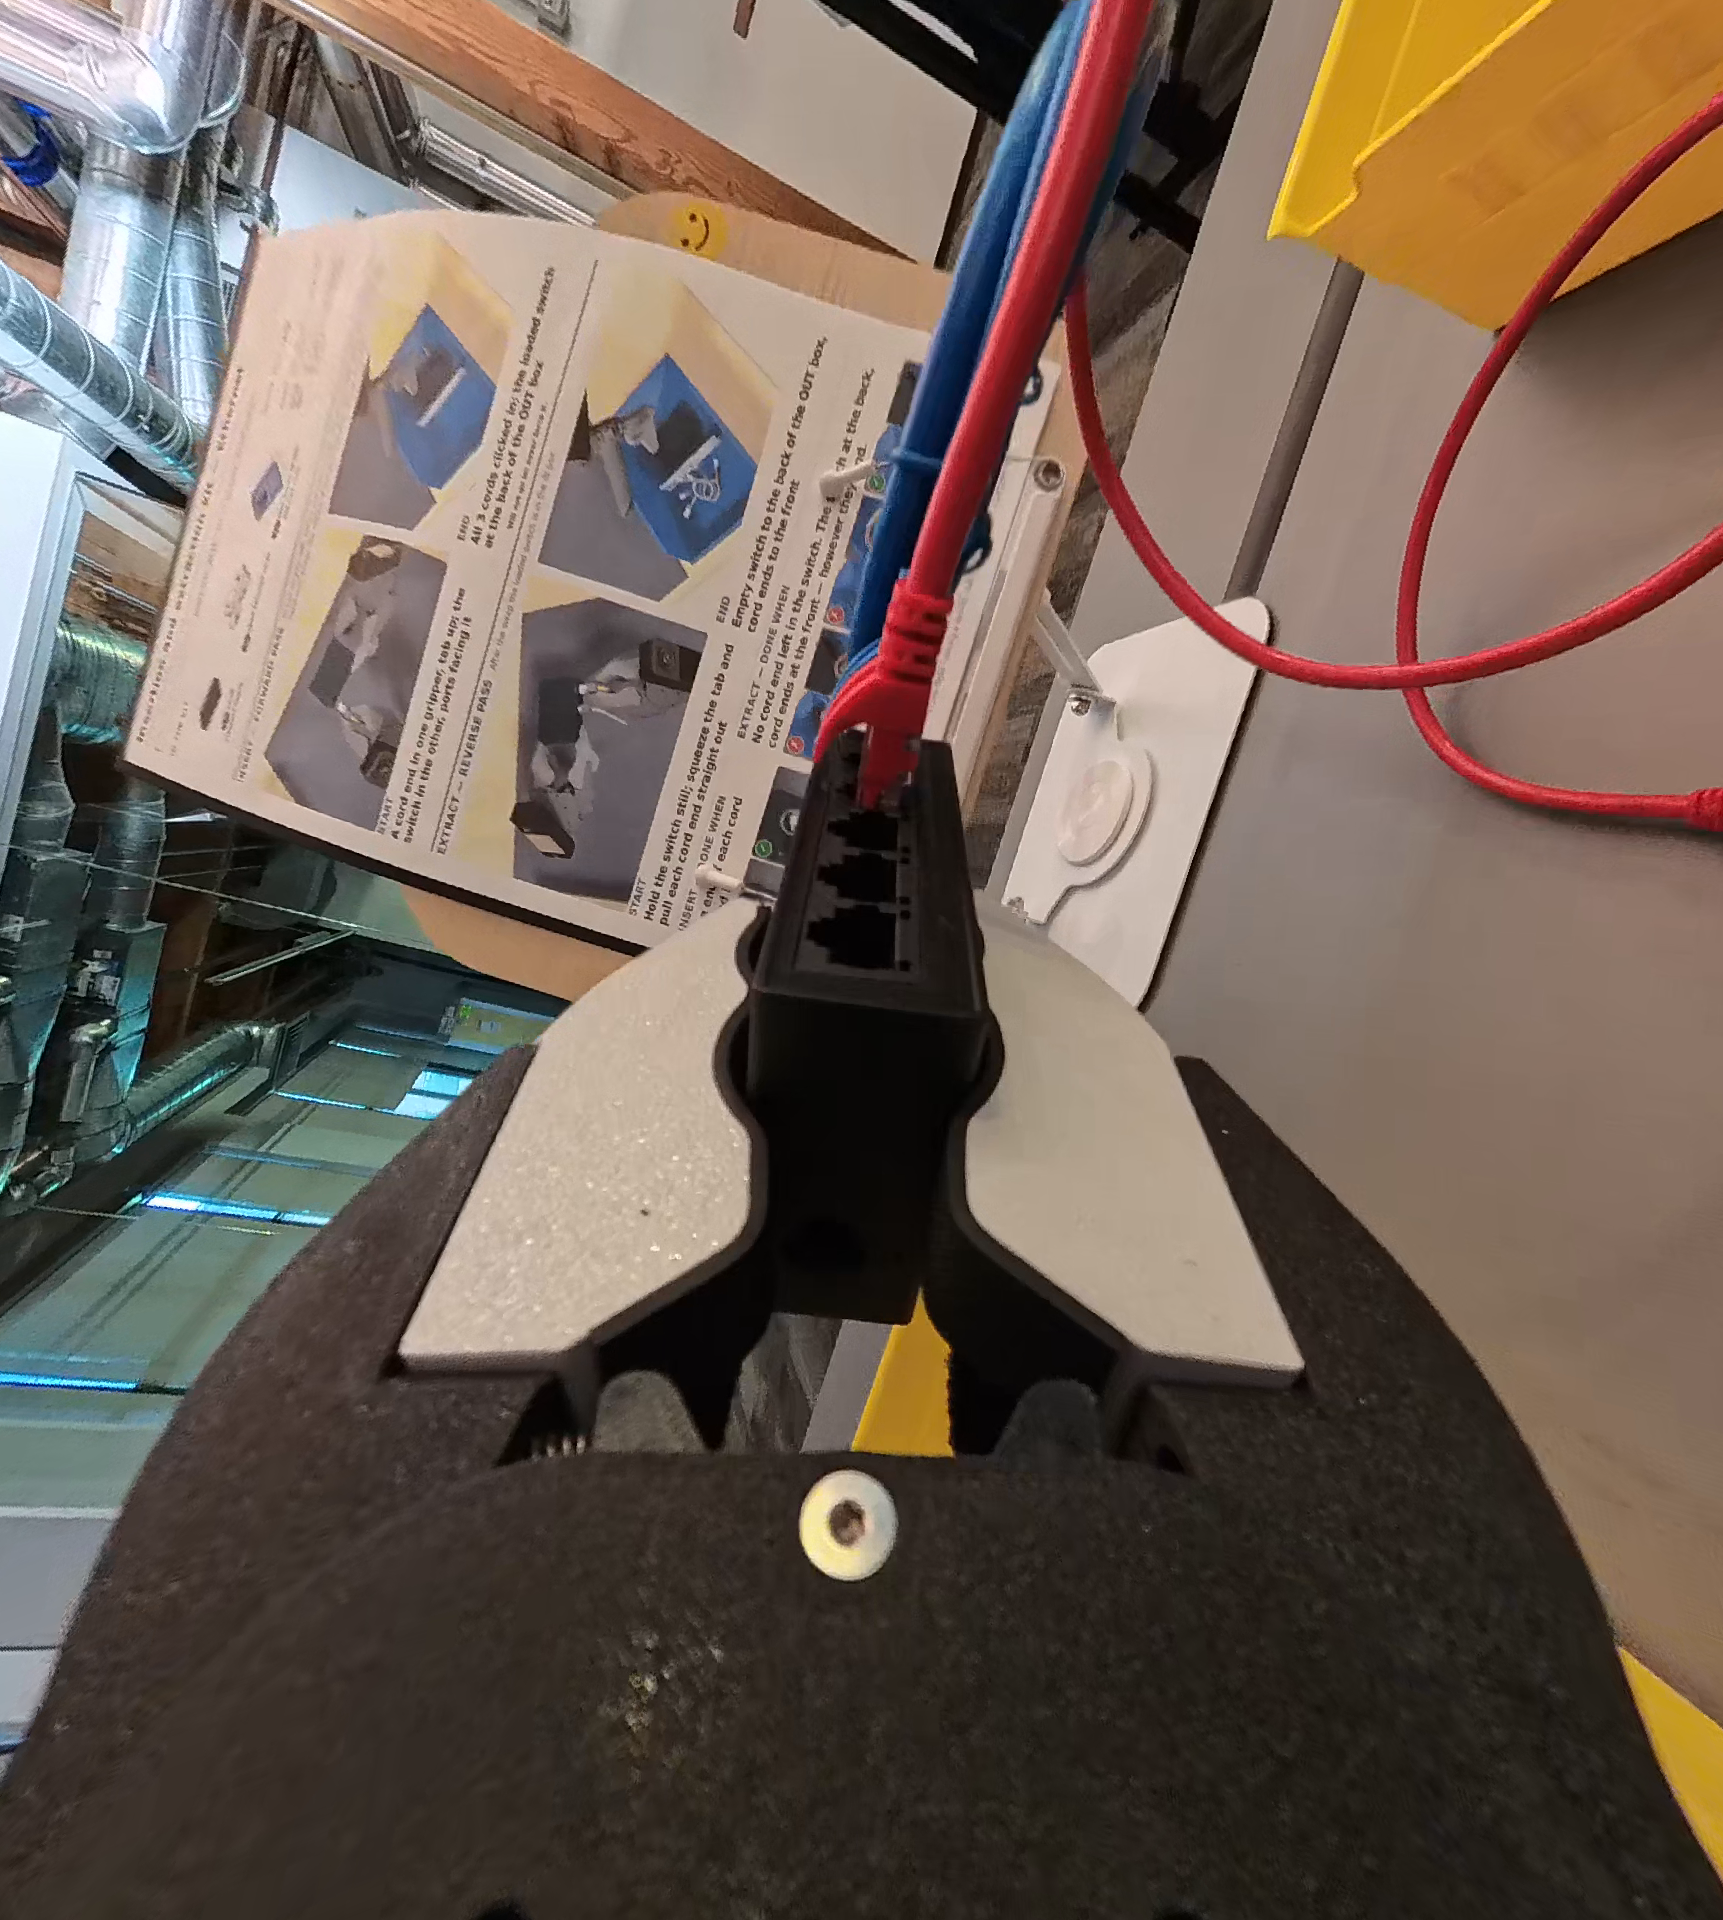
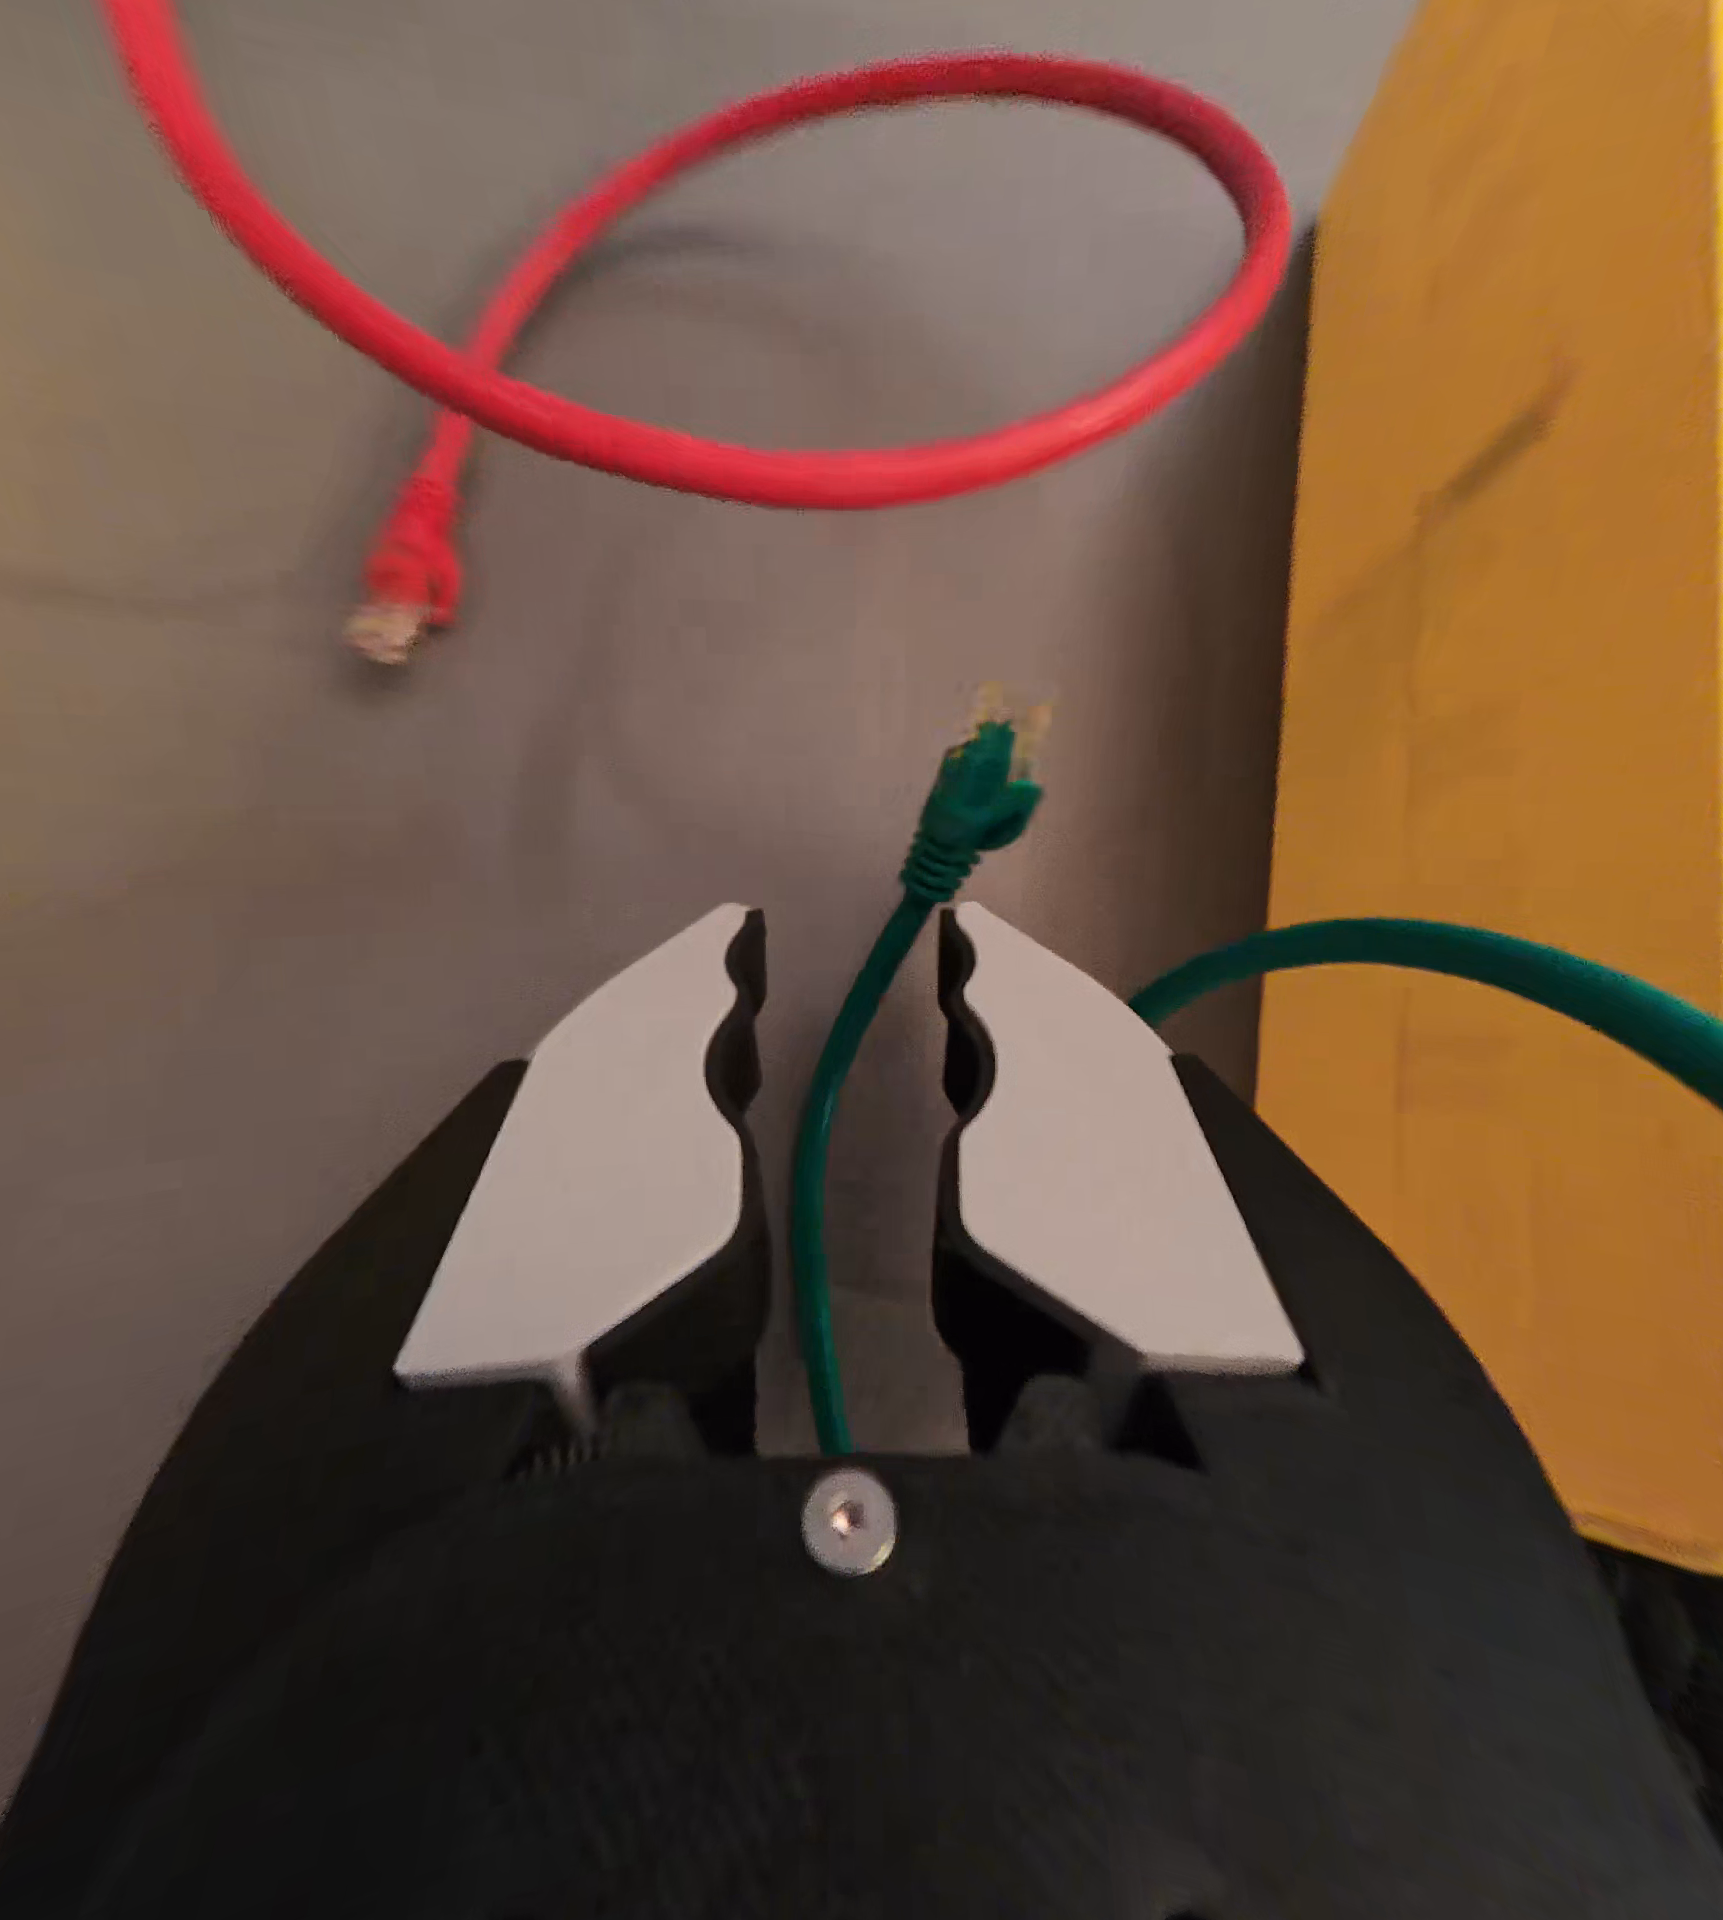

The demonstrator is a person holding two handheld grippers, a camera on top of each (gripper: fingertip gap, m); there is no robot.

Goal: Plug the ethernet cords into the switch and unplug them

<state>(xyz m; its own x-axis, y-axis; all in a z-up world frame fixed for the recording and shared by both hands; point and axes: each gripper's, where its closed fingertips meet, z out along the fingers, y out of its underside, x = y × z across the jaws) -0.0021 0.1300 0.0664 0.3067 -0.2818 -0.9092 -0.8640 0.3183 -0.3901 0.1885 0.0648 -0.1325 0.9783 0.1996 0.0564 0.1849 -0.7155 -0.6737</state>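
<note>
- The left gripper (image 1: 862, 971) is clamped on the black switch (image 1: 862, 966) at frame centre, ports facing up.
- A red cord (image 1: 1002, 343) and a blue cord (image 1: 950, 343) sit plugged into its far ports.
- The right gripper (image 2: 849, 925) stands parted; the green cord (image 2: 836, 1070) runs loosely between its fingers, plug beyond the tips.

Printed instruction sheet (image 1: 524, 561) on cardboard bears text; smiley sticker (image 1: 696, 227) above.

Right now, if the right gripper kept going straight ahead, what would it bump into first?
Probably the green ethernet cord's plug, just beyond the open right gripper; the cord already runs between its fingers. Behind it is the grey tabletop, though depth is unclear.
</note>
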